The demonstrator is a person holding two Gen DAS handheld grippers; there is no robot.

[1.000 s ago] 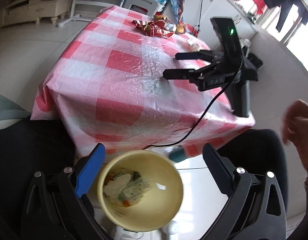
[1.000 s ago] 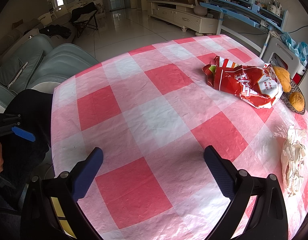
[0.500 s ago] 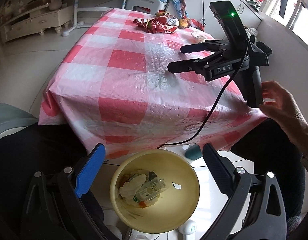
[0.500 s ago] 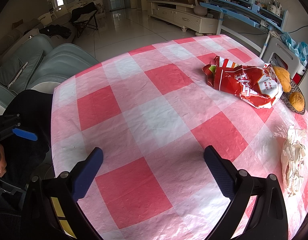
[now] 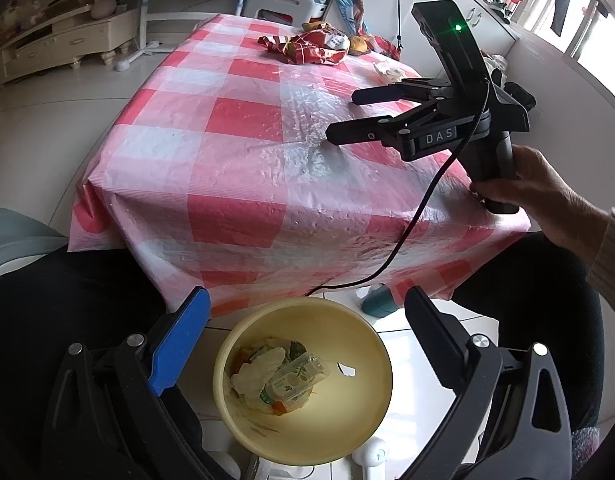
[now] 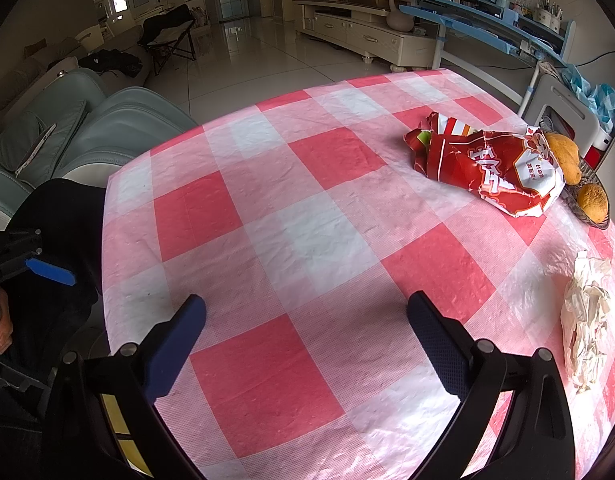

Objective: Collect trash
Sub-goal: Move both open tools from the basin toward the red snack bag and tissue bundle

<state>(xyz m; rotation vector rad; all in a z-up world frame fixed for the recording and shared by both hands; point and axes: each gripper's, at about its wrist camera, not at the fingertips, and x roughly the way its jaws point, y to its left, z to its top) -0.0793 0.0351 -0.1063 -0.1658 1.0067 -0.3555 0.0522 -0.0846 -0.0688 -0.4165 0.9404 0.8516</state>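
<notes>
Tools (image 5: 303,318) (image 6: 305,318) two, wrapper (image 6: 487,170) one, oranges (image 6: 593,202) two

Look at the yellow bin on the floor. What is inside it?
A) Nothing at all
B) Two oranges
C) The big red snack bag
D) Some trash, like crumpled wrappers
D: the yellow bin holds crumpled wrappers at its bottom, while the red snack bag lies on the checkered table.

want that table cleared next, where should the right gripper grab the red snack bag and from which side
Judging by its pose, take the red snack bag at its crumpled near-left end, where folds stand up off the cloth. Bring the open right gripper in low from the table's bare middle, since the fruit dish crowds the bag's far right edge.
</notes>
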